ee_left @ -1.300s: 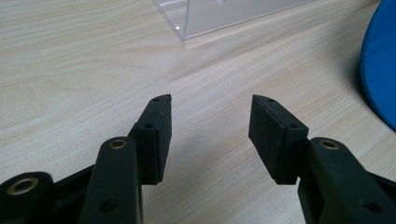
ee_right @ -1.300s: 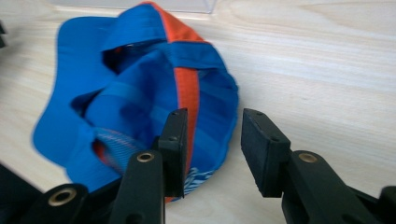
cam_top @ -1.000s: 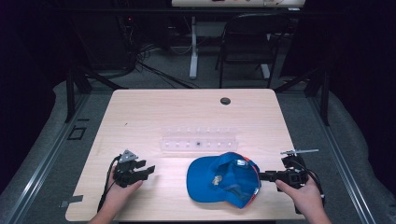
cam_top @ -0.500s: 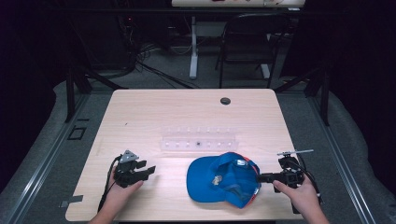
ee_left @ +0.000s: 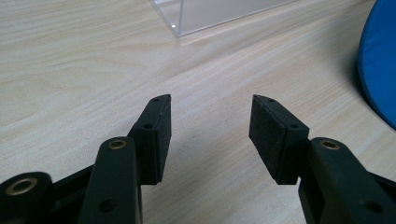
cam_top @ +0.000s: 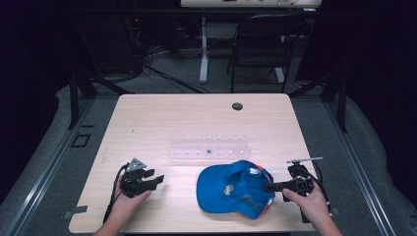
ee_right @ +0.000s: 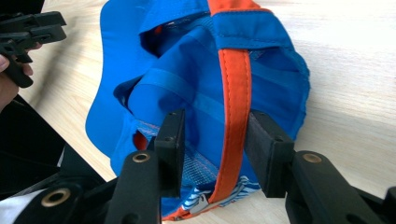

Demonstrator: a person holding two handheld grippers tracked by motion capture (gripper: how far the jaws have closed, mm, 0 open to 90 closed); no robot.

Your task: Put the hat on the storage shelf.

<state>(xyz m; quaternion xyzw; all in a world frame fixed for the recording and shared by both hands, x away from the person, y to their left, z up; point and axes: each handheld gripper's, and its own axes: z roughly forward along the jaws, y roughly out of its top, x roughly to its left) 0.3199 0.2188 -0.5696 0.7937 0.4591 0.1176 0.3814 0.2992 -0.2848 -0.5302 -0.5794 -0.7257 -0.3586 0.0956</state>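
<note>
A blue cap (cam_top: 231, 189) with orange trim lies upside down on the wooden table (cam_top: 196, 113), near the front edge. My right gripper (cam_top: 269, 187) reaches in from the cap's right side, level with the table. In the right gripper view the gripper (ee_right: 215, 113) is open, its jaws straddling the cap's (ee_right: 201, 70) back edge and orange band (ee_right: 236, 93); I see no squeeze on the fabric. My left gripper (cam_top: 158, 180) rests open at the front left, left of the cap. Nothing lies between its pads (ee_left: 210, 105), and the cap's brim (ee_left: 380, 60) shows at the right.
A clear plastic box (cam_top: 209, 146) lies across the middle of the table, just behind the cap; its corner (ee_left: 210, 11) shows ahead of the left jaws. A dark round hole (cam_top: 237, 106) sits near the far edge. A chair and cables stand beyond the table.
My right gripper has sunk slightly and edged left onto the cap's back edge. The left gripper and the cap have stayed where they were.
</note>
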